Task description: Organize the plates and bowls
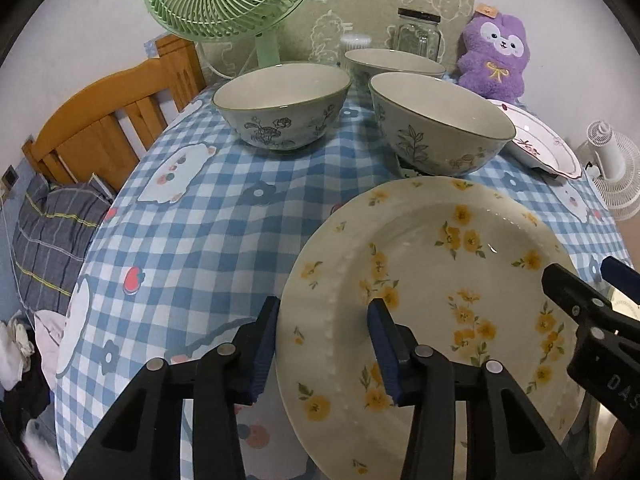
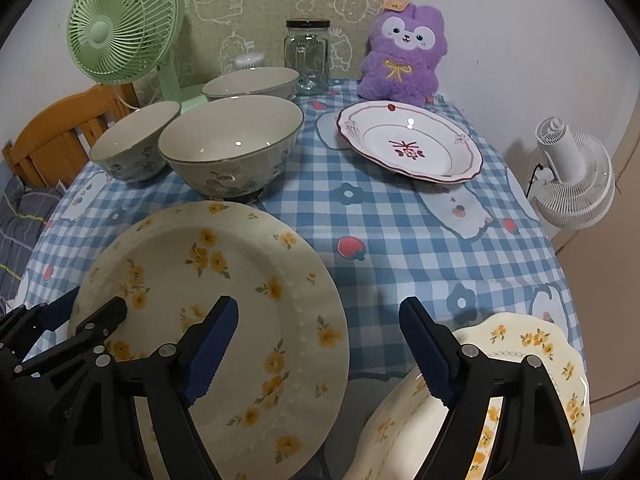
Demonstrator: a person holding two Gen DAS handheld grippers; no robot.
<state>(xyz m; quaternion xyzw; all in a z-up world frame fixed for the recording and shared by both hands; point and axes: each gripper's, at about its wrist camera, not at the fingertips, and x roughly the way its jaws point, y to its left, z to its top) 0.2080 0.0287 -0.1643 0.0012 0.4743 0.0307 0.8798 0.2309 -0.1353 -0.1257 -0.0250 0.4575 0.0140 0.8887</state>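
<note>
The yellow-flowered plate's [image 1: 432, 280] rim was straddled by the half-open left gripper [image 1: 326, 344], unclamped; the right gripper [image 2: 320, 344] was held wide open, empty.

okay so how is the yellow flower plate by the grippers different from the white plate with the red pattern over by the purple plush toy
The yellow flower plate is cream with scattered yellow blossoms and a smooth round rim; the red-patterned plate is white with a wavy, dark-red-edged rim. The yellow flower plate sits near, the left gripper straddling its edge; the red-patterned plate sits far back, untouched. Both lie face up on the checked tablecloth.
</note>
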